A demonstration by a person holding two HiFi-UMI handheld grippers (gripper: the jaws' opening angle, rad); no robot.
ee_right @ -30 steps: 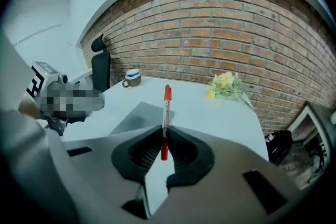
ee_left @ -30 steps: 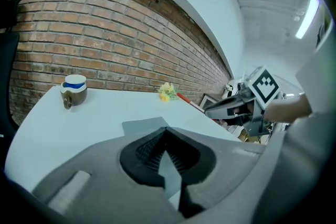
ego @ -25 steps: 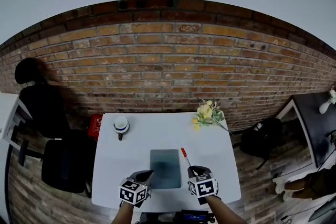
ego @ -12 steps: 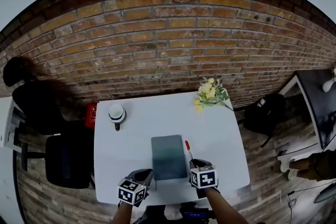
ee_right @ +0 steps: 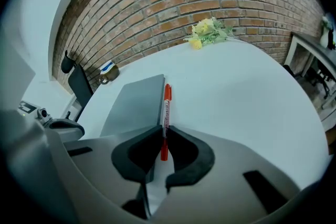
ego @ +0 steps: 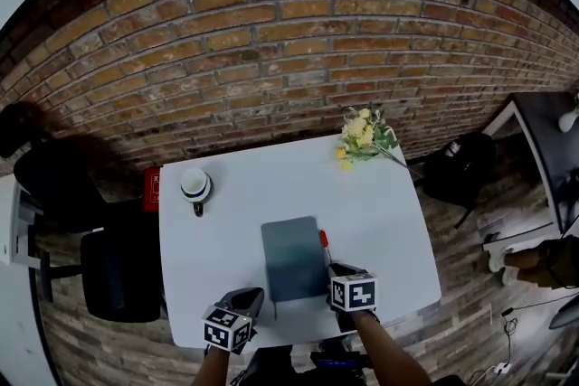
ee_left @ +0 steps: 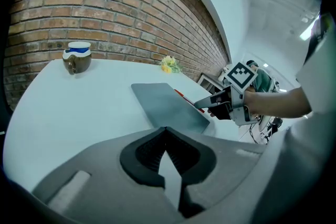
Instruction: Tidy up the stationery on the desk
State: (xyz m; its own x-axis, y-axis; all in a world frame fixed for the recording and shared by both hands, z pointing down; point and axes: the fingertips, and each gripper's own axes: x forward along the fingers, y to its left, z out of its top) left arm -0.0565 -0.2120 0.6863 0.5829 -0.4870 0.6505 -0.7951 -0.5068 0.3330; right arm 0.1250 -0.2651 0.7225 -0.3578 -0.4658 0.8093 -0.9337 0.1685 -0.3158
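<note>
Right gripper [ee_right: 164,136] is clamped on the tail end of a red marker pen [ee_right: 166,105], which runs right along the grey notebook's [ego: 294,258] right edge, lower centre of the head view. Left gripper [ee_left: 167,139] is closed up, nothing in it.

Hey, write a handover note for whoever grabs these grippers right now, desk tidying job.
Left gripper: shut, empty, over the desk's near edge.
Right gripper: shut on the red pen, which runs along the grey notebook's right edge.
Notebook lies flat mid-desk; cup back left, flowers back right.
Done: pen gripped. Left: set the pen down, likely by or on the notebook.
</note>
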